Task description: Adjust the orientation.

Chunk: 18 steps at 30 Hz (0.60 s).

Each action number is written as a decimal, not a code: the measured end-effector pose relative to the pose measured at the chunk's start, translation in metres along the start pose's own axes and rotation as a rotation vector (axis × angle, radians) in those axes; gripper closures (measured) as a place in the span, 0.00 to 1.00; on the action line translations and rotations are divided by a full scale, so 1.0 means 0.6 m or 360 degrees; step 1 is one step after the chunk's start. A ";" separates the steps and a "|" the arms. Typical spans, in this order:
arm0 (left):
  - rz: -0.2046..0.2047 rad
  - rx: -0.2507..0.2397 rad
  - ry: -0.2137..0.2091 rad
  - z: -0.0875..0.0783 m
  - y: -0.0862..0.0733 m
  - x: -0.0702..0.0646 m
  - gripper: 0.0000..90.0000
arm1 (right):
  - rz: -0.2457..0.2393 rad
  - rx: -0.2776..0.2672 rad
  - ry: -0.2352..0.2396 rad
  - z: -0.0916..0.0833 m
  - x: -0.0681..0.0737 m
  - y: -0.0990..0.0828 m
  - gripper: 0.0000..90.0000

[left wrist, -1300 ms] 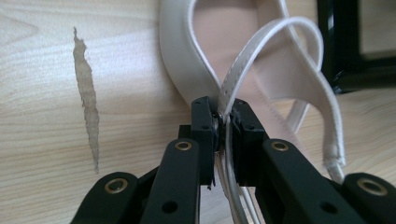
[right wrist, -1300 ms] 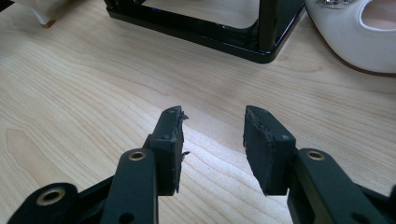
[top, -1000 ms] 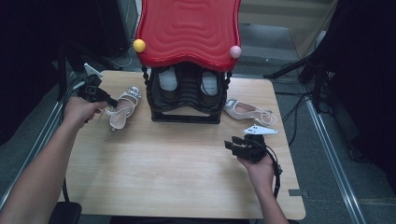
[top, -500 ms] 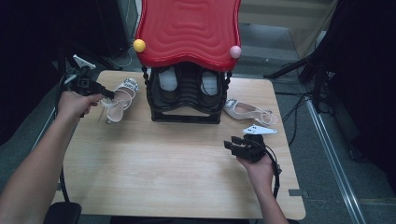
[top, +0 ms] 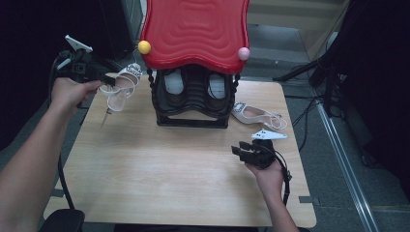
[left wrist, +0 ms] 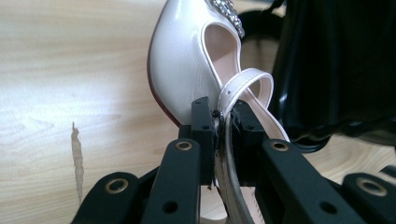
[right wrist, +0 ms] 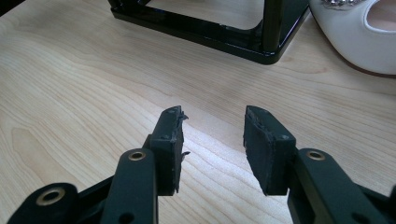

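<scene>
High view: left tongs held a glossy white slingback shoe above the pale wood-grain tabletop, left of the black rack.
Left gripper view: jaws pinched the thin strap.
Right gripper view: right tongs stood apart, holding nothing.

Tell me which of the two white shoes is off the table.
The white shoe at the left, clamped by its strap in the left gripper, hangs above the table. The other white shoe lies right of the black rack.
</scene>
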State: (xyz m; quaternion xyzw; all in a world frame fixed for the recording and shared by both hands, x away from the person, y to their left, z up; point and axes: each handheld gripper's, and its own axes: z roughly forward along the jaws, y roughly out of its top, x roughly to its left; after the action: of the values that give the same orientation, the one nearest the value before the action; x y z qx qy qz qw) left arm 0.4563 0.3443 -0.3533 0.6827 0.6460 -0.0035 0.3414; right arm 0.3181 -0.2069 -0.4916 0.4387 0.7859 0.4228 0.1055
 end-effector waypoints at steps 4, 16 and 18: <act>0.0027 -0.0020 0.0013 -0.024 0.019 -0.015 0.92 | 0.0002 -0.0003 0.0000 -0.001 -0.001 0.000 0.65; 0.0099 -0.0101 0.0023 -0.100 0.075 -0.083 0.92 | 0.0006 -0.0002 0.0003 0.000 0.000 -0.001 0.65; 0.0103 -0.0115 0.0017 -0.113 0.083 -0.095 0.92 | 0.0008 0.0000 0.0003 -0.001 -0.001 -0.001 0.65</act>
State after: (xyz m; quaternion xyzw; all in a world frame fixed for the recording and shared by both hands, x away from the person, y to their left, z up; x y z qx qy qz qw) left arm 0.4615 0.3296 -0.2527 0.6905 0.6251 0.0345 0.3623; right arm 0.3177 -0.2077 -0.4917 0.4403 0.7850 0.4234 0.1037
